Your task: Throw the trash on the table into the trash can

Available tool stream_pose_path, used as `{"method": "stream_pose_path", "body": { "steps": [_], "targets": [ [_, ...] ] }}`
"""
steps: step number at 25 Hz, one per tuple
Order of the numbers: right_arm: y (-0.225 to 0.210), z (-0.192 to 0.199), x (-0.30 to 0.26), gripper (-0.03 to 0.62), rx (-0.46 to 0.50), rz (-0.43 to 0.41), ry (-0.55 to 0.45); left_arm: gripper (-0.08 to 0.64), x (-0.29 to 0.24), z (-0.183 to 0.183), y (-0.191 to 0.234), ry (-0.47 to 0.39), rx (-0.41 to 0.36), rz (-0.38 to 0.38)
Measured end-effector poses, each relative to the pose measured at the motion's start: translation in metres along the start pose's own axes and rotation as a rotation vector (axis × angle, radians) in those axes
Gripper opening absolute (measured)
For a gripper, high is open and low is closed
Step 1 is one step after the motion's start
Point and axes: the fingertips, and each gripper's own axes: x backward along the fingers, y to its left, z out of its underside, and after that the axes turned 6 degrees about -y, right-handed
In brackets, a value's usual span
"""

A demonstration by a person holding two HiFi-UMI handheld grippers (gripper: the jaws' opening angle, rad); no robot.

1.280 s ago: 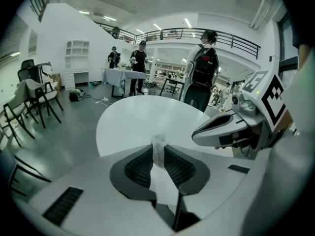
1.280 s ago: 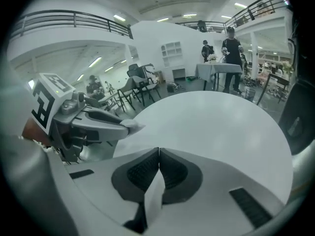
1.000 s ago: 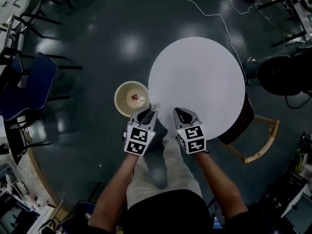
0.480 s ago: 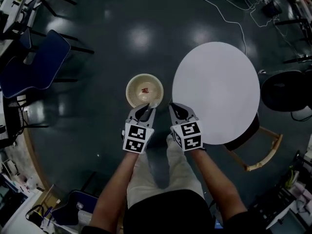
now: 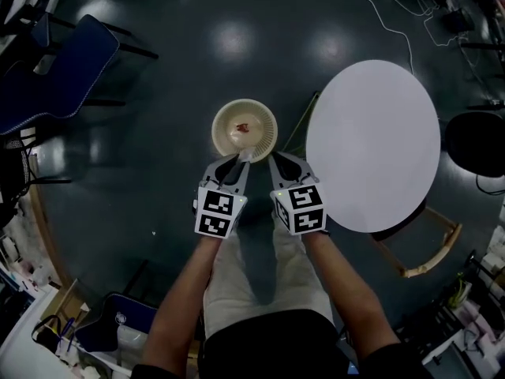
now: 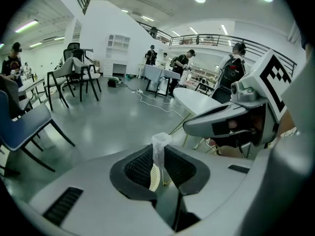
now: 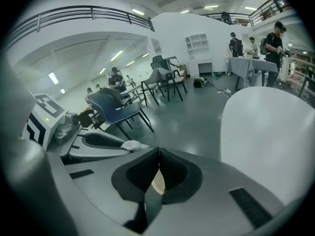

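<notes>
Holding trash: the left gripper (image 6: 159,154) has its jaws clenched on a small white crumpled scrap (image 6: 160,142), which sticks up past the jaw tips.
Scrap's place: in the head view it sits just at the near rim of the trash can (image 5: 267,144), held above the floor (image 5: 158,172).
Right gripper (image 7: 158,157): jaws pressed together with nothing between them, tips just beside the left gripper's, near the can's near rim.
Trash can: round, cream, mesh-walled, standing on the dark floor; a small red bit (image 5: 242,126) lies inside.
Table (image 5: 372,144): round and white, right of the can, close but apart.
Blue chair (image 5: 55,77): upper left, well apart.
</notes>
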Motion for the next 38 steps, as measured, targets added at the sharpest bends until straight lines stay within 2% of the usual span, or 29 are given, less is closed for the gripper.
{"method": "stream_pose_path", "body": {
  "steps": [9,18,34,38],
  "targets": [
    [0.007,0.03,-0.043,0.018,-0.005,0.009,0.024,0.083,-0.018,0.042,0.038,0.013,0.05,-0.023],
    [0.005,0.076,-0.078,0.018,-0.038,0.019,0.049,0.083,-0.044,0.085,0.059,0.028,0.057,-0.017],
    [-0.029,0.15,-0.126,0.018,-0.043,0.045,0.118,0.083,-0.112,0.151,0.077,0.056,0.145,-0.018],
    [-0.033,0.164,-0.137,0.018,-0.052,0.045,0.127,0.083,-0.131,0.167,0.088,0.066,0.131,-0.033]
  ]
}}
